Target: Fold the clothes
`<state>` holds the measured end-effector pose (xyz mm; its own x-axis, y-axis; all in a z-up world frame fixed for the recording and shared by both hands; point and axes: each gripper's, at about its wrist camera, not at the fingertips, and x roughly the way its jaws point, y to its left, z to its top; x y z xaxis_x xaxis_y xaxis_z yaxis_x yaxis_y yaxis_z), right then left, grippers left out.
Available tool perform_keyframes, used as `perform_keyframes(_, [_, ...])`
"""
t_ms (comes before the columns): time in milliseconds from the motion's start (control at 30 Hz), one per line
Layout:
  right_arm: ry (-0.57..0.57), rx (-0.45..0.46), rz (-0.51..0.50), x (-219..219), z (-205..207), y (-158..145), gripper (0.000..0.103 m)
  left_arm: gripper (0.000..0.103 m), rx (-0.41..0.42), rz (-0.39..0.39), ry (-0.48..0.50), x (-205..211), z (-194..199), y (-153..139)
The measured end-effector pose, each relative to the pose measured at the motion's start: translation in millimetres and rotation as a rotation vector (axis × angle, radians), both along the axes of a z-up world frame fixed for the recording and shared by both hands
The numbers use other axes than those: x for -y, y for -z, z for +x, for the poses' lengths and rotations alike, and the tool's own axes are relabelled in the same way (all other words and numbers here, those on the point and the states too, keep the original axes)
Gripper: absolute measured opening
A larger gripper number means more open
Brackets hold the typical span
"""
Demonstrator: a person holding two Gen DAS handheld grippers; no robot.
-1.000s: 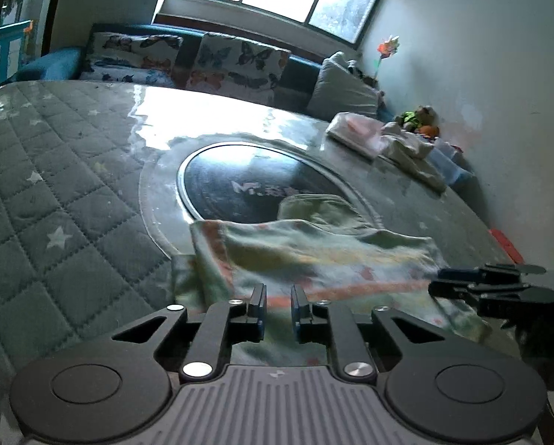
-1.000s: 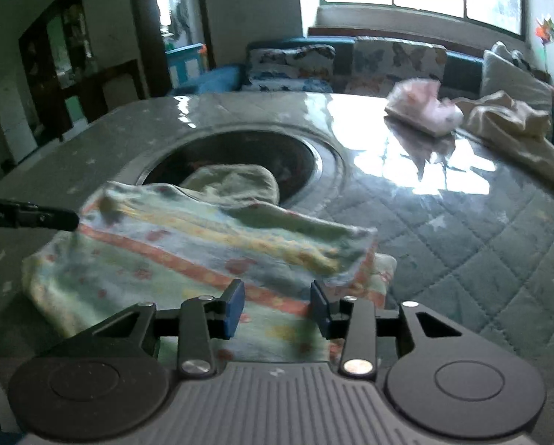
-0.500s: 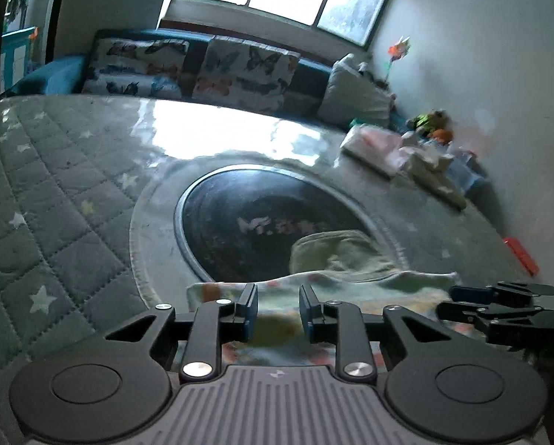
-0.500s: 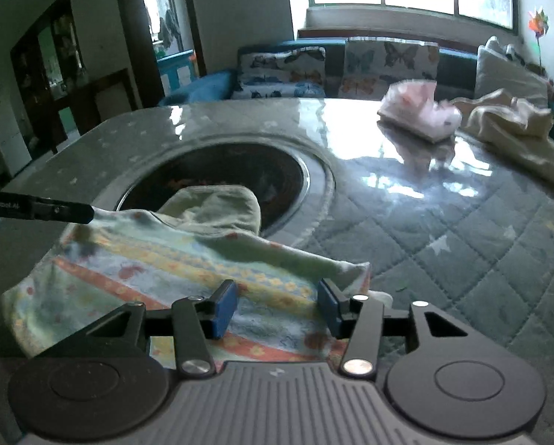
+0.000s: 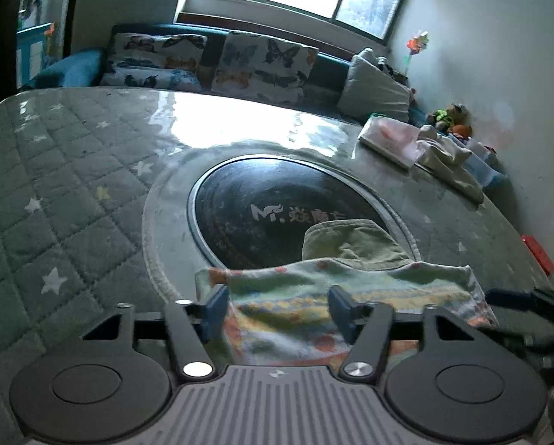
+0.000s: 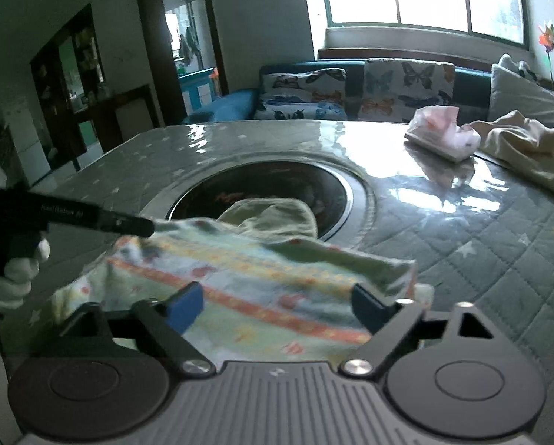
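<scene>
A pale green garment [image 5: 351, 307] with orange and yellow patterned bands lies folded at the near edge of the table, with a plain green part [image 5: 351, 244] sticking out behind over the dark round inset. It also shows in the right wrist view [image 6: 247, 282]. My left gripper [image 5: 278, 309] is open, jaws wide apart over the garment's near left part. My right gripper [image 6: 277, 304] is open over the garment's near right part. Neither holds the cloth. The left gripper's fingers [image 6: 102, 218] show at the garment's far left corner in the right wrist view.
The table has a quilted grey star-pattern cover [image 5: 54, 193] under glossy plastic and a dark round inset [image 5: 277, 200]. A pink folded item [image 6: 443, 137] and a cream garment [image 6: 525, 148] lie at the far right. A sofa with butterfly cushions [image 5: 262, 63] stands behind.
Both grippers have opened wide and let go of the garment. They have drawn back toward the near edge, and the garment now lies on the table.
</scene>
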<state>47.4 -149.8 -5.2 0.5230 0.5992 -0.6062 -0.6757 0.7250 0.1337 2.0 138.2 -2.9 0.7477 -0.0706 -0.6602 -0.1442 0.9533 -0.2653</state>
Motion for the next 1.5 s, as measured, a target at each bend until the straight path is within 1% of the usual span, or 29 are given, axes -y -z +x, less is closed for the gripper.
perform_keyframes(33, [-0.006,0.007,-0.007,-1.4,-4.6,1.1,0.093,0.076,0.003,0.005,-0.008,1.3,-3.2,-1.0])
perform_keyframes(67, [-0.012,0.013,-0.015,-2.7,-9.0,2.2,0.093,0.082,0.003,0.011,-0.017,2.7,-6.6,-2.0])
perform_keyframes(100, [-0.018,0.015,-0.021,-3.8,-12.7,4.0,0.097,0.089,0.003,0.018,-0.028,4.0,-9.9,-3.0])
perform_keyframes(133, [-0.022,0.017,-0.027,-5.2,-17.3,6.3,0.101,0.092,0.004,0.024,-0.038,5.2,-13.4,-3.8])
perform_keyframes(267, [-0.017,0.055,-0.069,-9.9,-26.5,14.8,0.103,0.103,0.003,0.047,-0.070,10.1,-25.2,-4.5])
perform_keyframes(367, [-0.008,0.063,-0.088,-10.9,-29.1,22.3,0.103,0.103,-0.015,0.058,-0.088,13.0,-30.5,-2.2])
perform_keyframes(467, [0.004,0.038,-0.093,-10.9,-26.5,32.1,0.103,0.103,-0.044,0.059,-0.105,14.8,-33.4,1.1])
perform_keyframes(767, [-0.004,0.073,-0.083,-8.4,-29.9,39.7,0.103,0.103,-0.150,0.036,-0.148,14.7,-33.0,16.6])
perform_keyframes(867, [-0.004,0.075,-0.076,-7.3,-30.4,40.2,0.103,0.103,-0.152,0.062,-0.149,19.3,-33.3,18.3])
perform_keyframes(933, [-0.005,0.076,-0.075,-7.4,-30.8,40.3,0.103,0.103,-0.154,0.062,-0.154,19.7,-33.4,18.6])
perform_keyframes(1300, [-0.009,0.074,-0.069,-6.0,-30.4,40.4,0.103,0.103,-0.144,0.004,-0.171,11.2,-35.2,16.5])
perform_keyframes(1500, [-0.010,0.074,-0.069,-5.8,-30.5,40.5,0.103,0.103,-0.136,-0.009,-0.171,9.7,-36.6,16.2])
